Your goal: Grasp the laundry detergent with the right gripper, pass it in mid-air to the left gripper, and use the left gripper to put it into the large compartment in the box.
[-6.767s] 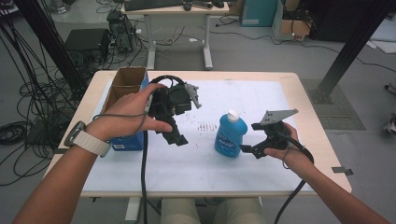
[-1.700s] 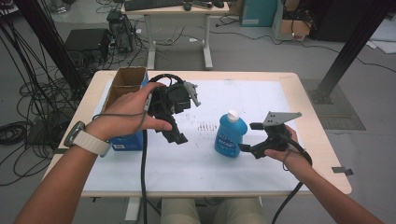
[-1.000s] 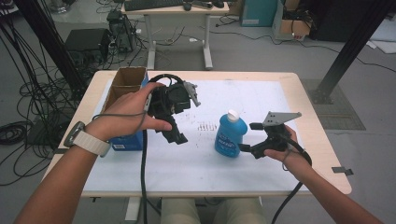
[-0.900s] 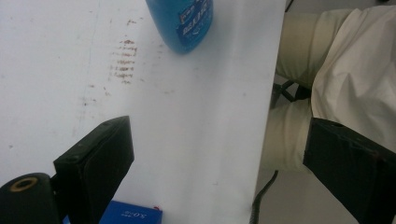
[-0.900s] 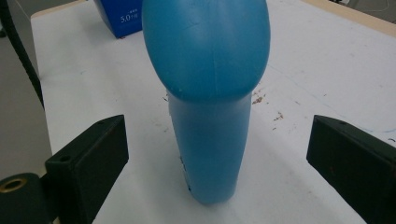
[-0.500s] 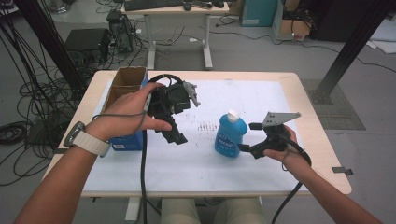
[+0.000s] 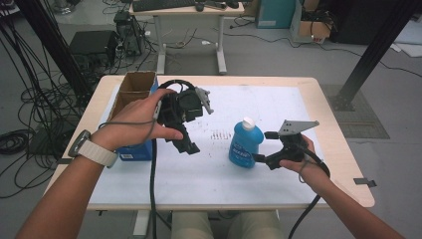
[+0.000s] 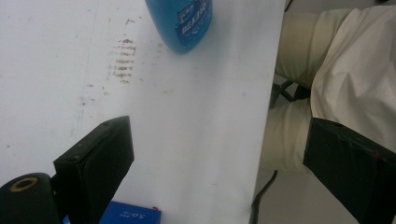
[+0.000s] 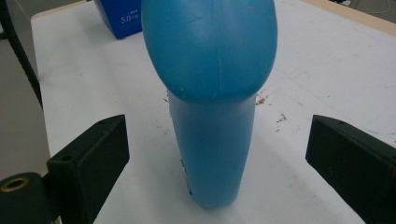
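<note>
Bottle (image 7: 245,144) stands upright mid-tabletop (image 7: 278,99), white cap up, long axis vertical. Right gripper (image 7: 261,147) brackets it, jaws spread, not touching. Left gripper (image 7: 191,147) hovers beside, jaws spread, empty.

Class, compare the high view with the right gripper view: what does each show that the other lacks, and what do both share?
High view alone: the cardboard box, the left gripper held above the table, a wristwatch. Right gripper view alone: the bottle's back seam, with open jaws flanking it untouched. Shared: blue bottle, blue carton, white tabletop.
</note>
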